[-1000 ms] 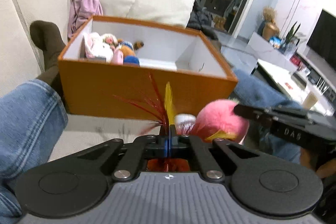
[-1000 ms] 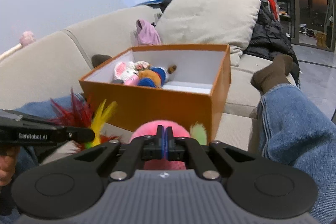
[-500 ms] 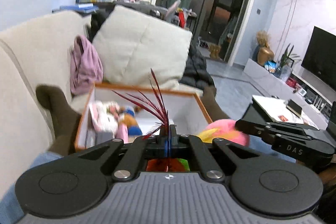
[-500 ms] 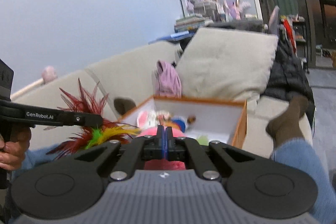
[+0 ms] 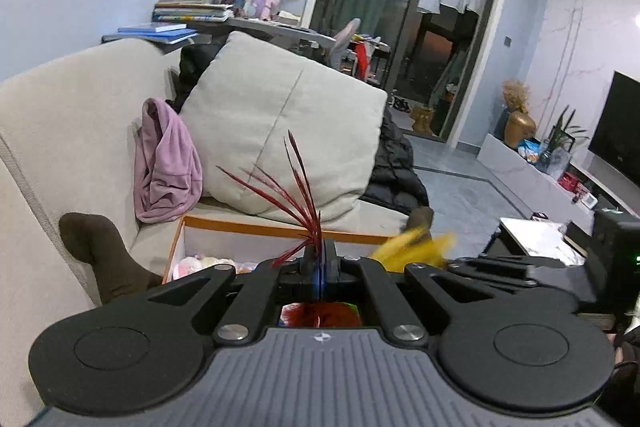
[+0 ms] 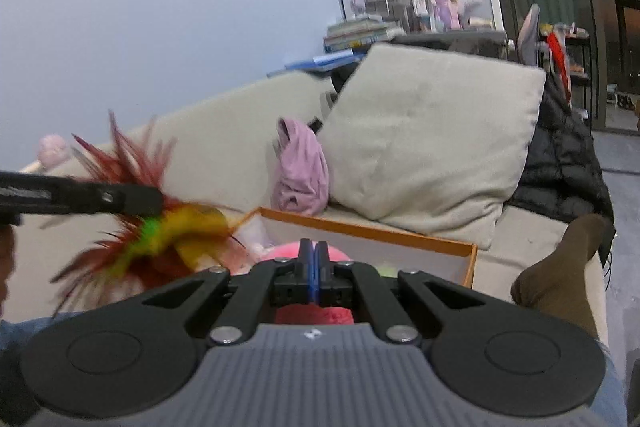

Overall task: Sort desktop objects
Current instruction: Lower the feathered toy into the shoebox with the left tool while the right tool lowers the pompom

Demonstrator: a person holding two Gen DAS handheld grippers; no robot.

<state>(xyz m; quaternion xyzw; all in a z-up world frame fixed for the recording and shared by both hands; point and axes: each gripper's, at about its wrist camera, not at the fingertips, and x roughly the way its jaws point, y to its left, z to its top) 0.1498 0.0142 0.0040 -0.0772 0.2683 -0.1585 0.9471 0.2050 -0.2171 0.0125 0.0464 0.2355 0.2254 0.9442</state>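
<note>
Both grippers have lifted up high, so the orange box [image 6: 372, 233] on the sofa [image 5: 52, 131] now sits low. I think the toys go in next.

The left gripper [image 5: 320, 259] jaws pinch a feather toy [image 6: 160, 231]. The right gripper [image 6: 314, 261] jaws pinch a pink fluffy ball [image 6: 288, 251].

Only the right view shows the green and yellow feathers. Only the left view shows the TV [image 5: 618, 131].

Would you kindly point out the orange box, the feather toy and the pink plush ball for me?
orange box [image 6: 372, 231], right wrist view, on its far rim.
feather toy [image 6: 160, 235], right wrist view, on the green and yellow tuft.
pink plush ball [image 6: 286, 251], right wrist view, on its top left of the fingers.
</note>
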